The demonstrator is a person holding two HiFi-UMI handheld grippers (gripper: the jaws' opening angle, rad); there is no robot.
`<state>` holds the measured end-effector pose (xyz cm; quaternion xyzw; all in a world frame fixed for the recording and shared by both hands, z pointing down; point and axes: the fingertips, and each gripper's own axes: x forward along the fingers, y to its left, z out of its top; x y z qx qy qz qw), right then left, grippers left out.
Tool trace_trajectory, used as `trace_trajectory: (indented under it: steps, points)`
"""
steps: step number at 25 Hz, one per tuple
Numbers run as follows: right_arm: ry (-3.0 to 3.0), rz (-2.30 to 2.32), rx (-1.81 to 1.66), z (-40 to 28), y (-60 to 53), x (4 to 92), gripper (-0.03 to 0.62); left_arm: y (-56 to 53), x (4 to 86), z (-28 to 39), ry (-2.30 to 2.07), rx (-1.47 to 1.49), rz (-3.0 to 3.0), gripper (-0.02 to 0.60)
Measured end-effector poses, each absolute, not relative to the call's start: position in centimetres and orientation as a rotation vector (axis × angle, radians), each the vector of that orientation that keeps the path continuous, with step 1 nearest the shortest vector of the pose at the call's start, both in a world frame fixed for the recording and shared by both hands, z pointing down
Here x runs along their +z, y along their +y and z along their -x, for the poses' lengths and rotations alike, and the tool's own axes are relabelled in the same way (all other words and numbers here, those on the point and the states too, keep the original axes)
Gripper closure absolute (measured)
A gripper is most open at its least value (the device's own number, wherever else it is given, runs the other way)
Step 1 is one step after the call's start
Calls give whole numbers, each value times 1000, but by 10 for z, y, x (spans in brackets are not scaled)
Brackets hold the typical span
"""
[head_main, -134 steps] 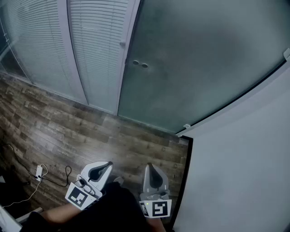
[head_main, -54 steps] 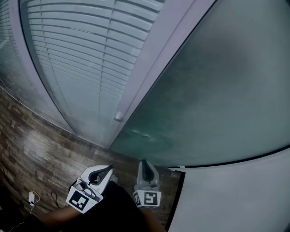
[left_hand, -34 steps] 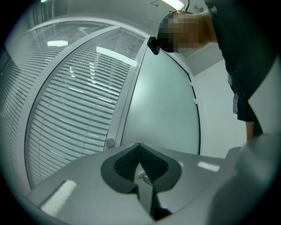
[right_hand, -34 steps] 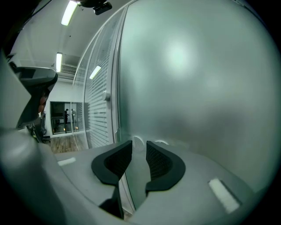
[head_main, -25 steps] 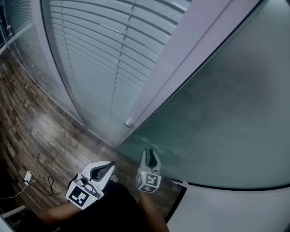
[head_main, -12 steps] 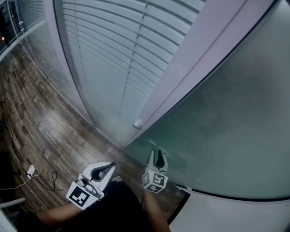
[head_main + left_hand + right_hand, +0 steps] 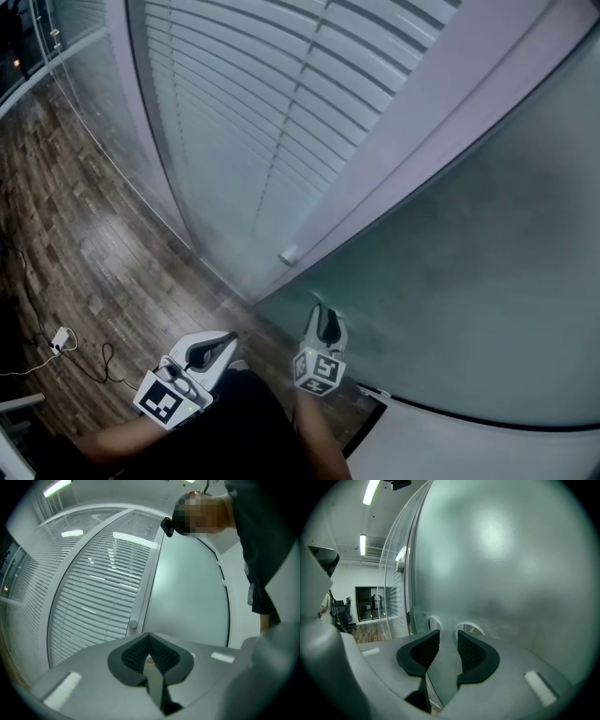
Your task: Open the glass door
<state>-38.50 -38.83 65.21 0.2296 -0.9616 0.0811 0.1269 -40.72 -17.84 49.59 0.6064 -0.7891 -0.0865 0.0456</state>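
**Right gripper lined up on the door's fittings**

The frosted glass door [image 7: 469, 234] stood shut, filling the right of the head view, its edge against the pale frame [image 7: 422, 122] that divided it from the slatted blinds [image 7: 253, 103]. The right gripper [image 7: 324, 323] was held up against the lower part of the pane, close to that edge. Its own view showed why: two round fittings [image 7: 468, 629] sat in the glass just beyond its jaws. Those jaws had just been opening and stood apart, with only the frosted pane showing through the gap and nothing pressed between the pads. That spread looked like preparation for taking hold at the fittings, which seemed the likely place to pull or push the door.

The left gripper [image 7: 228, 337] hung low near the person's body, over the wooden floor [image 7: 66, 216] and well apart from the door. Its jaws were closed together on nothing, and it appeared to be kept out of the way while the right one worked. No grip on the door had yet been made.
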Motion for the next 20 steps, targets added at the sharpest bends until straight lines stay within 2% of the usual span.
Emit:
trace_trajectory:
  steps: [20]
  points:
    - [-2768, -818, 216, 396, -396, 641, 465, -153, 480, 433, -2482, -314, -1788, 583]
